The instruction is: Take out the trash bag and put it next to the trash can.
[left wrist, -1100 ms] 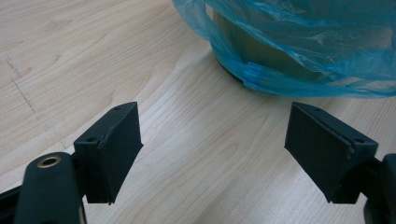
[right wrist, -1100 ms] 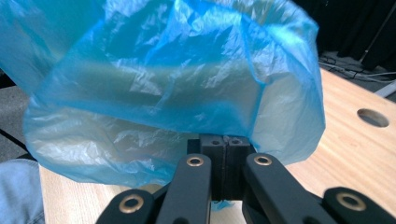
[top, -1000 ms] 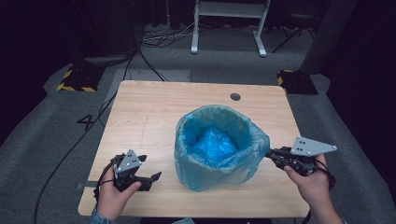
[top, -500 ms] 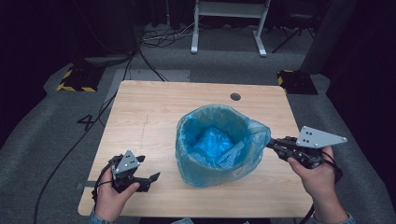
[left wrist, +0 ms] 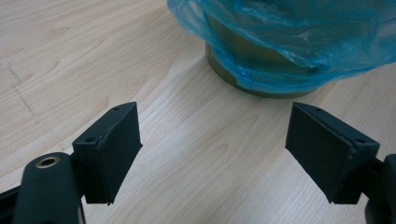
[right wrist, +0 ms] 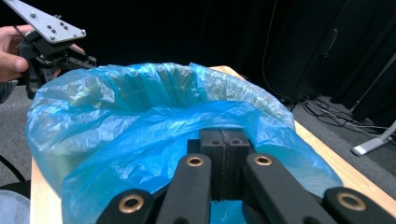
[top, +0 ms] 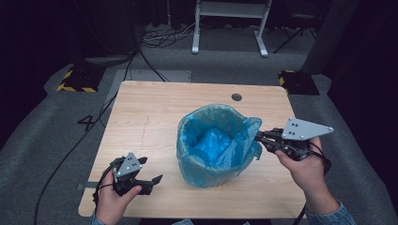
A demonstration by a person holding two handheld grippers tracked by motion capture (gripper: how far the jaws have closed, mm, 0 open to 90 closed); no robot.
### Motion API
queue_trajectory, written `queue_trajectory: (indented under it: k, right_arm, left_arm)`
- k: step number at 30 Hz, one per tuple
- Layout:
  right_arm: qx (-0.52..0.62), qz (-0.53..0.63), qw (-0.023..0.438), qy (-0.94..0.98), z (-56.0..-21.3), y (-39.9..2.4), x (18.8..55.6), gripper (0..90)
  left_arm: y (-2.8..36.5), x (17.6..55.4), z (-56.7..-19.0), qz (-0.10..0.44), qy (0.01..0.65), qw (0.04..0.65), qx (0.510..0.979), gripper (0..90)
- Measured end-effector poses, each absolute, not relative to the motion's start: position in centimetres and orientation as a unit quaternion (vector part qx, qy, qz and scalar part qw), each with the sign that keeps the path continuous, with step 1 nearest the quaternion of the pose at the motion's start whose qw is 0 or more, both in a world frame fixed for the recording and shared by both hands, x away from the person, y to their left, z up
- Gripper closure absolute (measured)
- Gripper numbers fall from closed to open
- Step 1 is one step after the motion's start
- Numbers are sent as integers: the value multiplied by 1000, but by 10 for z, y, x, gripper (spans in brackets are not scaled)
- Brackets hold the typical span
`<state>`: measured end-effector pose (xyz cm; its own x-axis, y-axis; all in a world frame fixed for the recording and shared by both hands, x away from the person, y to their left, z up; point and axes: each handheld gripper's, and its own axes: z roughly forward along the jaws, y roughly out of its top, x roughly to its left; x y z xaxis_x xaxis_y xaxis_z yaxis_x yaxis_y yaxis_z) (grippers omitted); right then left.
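Wooden table [top: 155, 122] first: the bin w/ its blue bag liner [top: 213, 143] stands a bit right of centre, upright, mouth up. Bag rim is folded over the bin edge most of the way round; on my right side it's bunched and lifted off the edge. My right gripper [top: 259, 137] is at that spot, jaws clenched on the plastic, pointing in toward the bin's middle. So the bag lies straight ahead of it, film running away over the rim. Right hand is the nearer one by far. My left gripper [top: 152, 176] sits near the table's front-left, jaws released, nothing between them, bin base ahead of it and apart.
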<state>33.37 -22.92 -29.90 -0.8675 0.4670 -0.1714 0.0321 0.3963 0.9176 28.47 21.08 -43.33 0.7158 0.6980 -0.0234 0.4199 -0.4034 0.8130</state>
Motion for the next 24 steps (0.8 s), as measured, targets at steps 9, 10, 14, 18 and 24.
queue_trajectory:
  k: [9,10,14,18,24]
  right_arm:
    - [156,526,200,812,-304,-221,338,900]
    - [157,525,200,813,-305,-222,338,900]
    - [161,521,202,813,-306,-225,336,900]
    - [165,521,204,812,-307,-229,333,900]
    - [172,515,208,814,-308,-235,327,899]
  left_arm:
    - [189,287,-433,137,306,449,829,160]
    - [186,287,-434,135,302,448,831,160]
    - [172,290,-435,127,288,452,835,160]
    - [162,292,-434,116,273,460,837,160]
    - [149,296,-433,104,255,470,839,158]
